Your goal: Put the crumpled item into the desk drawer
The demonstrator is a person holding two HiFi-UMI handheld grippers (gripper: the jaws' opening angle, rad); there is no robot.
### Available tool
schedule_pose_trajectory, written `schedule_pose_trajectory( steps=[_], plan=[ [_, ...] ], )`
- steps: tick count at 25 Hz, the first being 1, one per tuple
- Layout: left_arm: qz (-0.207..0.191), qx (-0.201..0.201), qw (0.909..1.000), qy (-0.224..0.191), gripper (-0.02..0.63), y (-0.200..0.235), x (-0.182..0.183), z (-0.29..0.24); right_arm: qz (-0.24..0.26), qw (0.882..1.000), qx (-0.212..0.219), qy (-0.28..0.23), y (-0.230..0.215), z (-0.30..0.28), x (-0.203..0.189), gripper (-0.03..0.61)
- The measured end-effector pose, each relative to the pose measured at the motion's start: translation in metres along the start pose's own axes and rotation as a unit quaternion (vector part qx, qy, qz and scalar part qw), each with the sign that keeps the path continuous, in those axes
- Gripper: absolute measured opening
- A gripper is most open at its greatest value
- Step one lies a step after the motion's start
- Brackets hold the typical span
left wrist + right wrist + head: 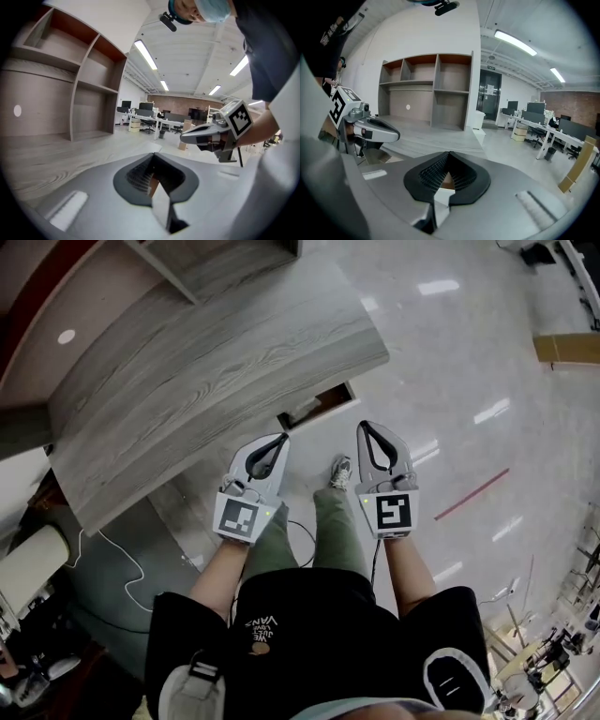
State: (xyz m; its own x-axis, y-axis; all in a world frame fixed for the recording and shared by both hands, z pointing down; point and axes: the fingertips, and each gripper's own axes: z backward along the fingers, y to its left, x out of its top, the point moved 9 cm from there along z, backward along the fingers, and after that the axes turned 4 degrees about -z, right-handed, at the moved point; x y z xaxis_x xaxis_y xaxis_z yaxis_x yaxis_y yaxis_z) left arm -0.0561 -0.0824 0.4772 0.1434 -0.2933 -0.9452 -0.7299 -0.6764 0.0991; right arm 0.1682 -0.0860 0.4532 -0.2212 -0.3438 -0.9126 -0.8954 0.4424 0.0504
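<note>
Left claw (279,441) beside right claw (366,429), drawer (317,407) just beyond, under desk (216,362) edge

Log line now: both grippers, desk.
left gripper: shut, empty | right gripper: shut, empty | crumpled item: not in view | desk: ahead, untouched

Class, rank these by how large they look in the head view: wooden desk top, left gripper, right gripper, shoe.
1. wooden desk top
2. left gripper and right gripper: alike, so unranked
3. shoe: smallest, partly through distance

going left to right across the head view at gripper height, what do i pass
white cable -> left gripper -> shoe -> right gripper -> red floor line
</note>
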Motion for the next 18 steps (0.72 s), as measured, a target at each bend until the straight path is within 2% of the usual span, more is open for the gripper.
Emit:
schedule_pose_trajectory(
  steps=[10,18],
  plan=[
    [-0.033,-0.028,0.9990,-0.005,0.052,-0.021,0.057,0.013,-0.015,0.999,-0.031,-0.034,-0.003,0.043,0.036,0.002],
    [-0.049,-0.050,0.9971,-0.029,0.052,-0.028,0.083,0.035,-0.020,0.997,-0.049,-0.051,0.008,0.069,0.057,0.002]
  ],
)
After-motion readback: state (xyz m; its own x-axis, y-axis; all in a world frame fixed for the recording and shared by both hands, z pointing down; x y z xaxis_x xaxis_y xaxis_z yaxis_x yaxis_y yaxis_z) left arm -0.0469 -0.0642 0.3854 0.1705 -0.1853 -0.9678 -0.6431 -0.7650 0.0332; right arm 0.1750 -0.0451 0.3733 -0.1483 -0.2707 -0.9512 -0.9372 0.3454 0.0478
